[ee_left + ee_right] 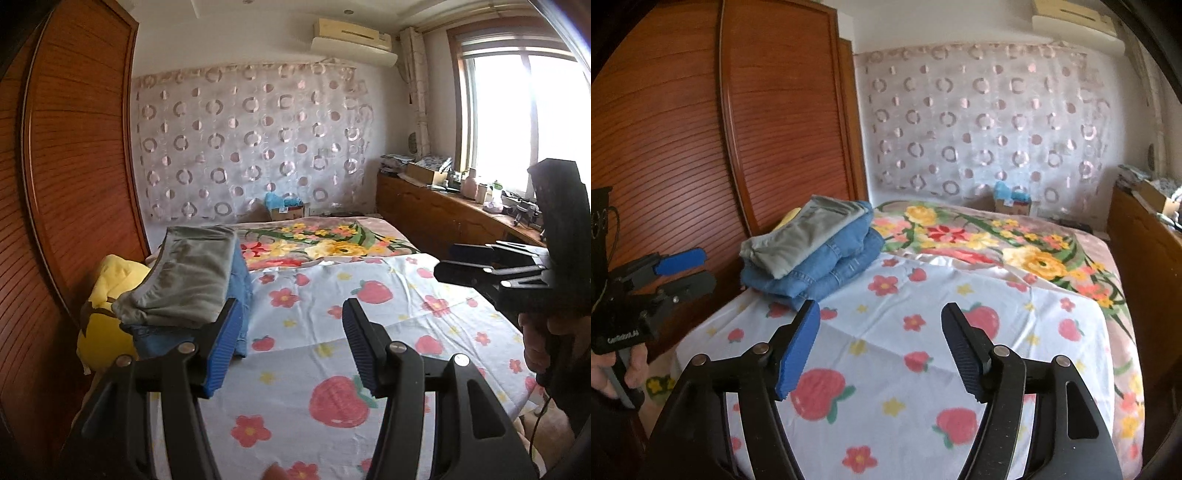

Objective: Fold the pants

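Grippers (291, 347) (881, 350) open, empty, angled down over bedsheet (923, 369).

Part of the yellow cloth (107, 295) is hidden behind the stack of folded pants (192, 284). In the right wrist view only a small yellow bit (790, 216) is seen behind that stack. The blue jeans (242, 295) are partly covered by the grey pants (188, 273) on top. The hand (535, 343) is cut off by the picture's edge. The small things on the window shelf (487, 199) cannot be told apart. The window (524, 122) is washed out by light.
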A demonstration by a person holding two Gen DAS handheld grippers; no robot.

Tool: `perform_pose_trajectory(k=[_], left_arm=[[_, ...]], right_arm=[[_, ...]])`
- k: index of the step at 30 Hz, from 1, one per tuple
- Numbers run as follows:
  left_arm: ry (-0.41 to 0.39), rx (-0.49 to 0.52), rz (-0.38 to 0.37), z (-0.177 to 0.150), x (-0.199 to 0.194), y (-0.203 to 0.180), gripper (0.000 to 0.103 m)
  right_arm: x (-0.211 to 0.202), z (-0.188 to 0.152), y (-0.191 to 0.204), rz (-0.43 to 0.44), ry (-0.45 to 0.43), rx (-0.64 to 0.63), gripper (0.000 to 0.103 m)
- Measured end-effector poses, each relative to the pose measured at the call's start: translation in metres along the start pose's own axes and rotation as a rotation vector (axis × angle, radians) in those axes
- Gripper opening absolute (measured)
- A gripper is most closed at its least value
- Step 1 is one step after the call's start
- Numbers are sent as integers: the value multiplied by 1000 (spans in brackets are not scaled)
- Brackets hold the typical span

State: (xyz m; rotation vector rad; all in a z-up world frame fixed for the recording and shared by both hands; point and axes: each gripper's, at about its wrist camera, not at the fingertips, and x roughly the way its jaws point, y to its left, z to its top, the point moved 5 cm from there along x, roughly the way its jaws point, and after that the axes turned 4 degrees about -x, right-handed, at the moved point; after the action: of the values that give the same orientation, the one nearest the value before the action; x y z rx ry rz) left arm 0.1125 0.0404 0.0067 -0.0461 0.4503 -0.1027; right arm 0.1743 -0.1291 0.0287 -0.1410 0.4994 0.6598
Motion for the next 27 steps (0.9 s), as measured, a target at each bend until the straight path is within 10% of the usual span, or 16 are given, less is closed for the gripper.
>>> perform_pose_trajectory(k=[27], left_arm=[[50,4,-55,-23,-21,-68,56]], right_arm=[[-97,-51,-24,-312,-7,109,75]])
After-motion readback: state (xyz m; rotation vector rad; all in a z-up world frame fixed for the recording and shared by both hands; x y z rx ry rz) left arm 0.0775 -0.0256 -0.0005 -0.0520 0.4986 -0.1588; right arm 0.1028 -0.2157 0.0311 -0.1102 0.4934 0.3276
